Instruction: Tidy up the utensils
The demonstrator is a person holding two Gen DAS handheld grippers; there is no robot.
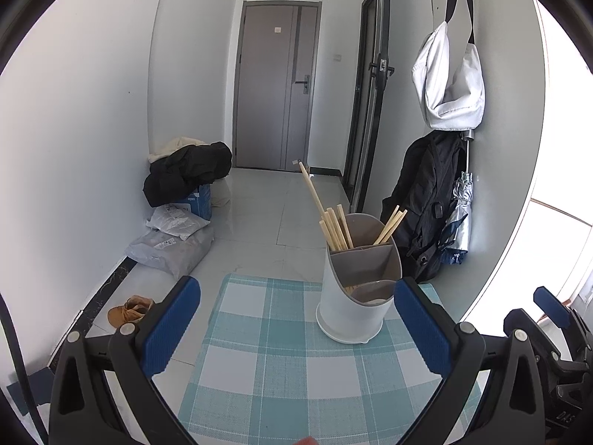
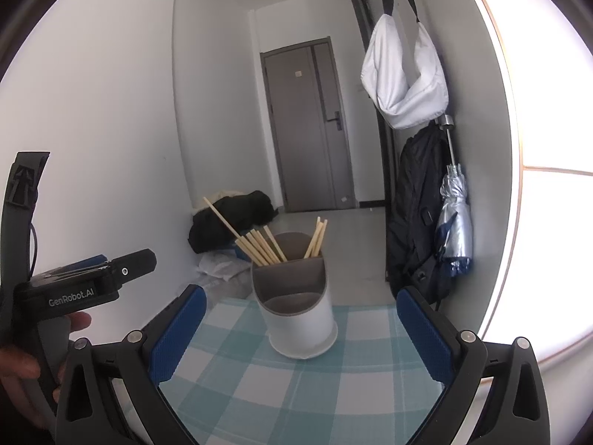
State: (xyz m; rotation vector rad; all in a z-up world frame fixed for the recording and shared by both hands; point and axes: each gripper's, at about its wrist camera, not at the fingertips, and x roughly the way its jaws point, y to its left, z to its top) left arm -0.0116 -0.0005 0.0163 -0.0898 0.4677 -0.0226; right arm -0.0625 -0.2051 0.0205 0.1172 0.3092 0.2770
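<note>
Left wrist view: the utensil holder (image 1: 357, 289), white with grey dividers, stands upright right of centre on the checked cloth (image 1: 267, 363) that covers the bench. Wooden chopsticks (image 1: 335, 228) fan out of its far compartments, one long stick leaning toward the upper left, a smaller bunch (image 1: 389, 224) tilting right; the nearer compartments hold nothing I can make out. The left gripper (image 1: 296, 328) sits low in the frame, jaws wide apart, nothing between them, the holder just inside the right blue pad. At the lower right edge, part of the right gripper (image 1: 552, 313) pokes in.

Right wrist view: same holder (image 2: 296, 311), now dead centre, chopsticks (image 2: 259, 246) up the back. The right gripper (image 2: 300, 328) frames it from below, jaws spread and empty, not touching it. At the left edge a hand (image 2: 22, 371) grips the other tool's handle.

Behind, a grey door (image 1: 276, 89), black clothes (image 1: 189, 172) piled at the left wall, and a white bag (image 1: 448, 81) hanging upper right over a black backpack (image 1: 426, 200).
</note>
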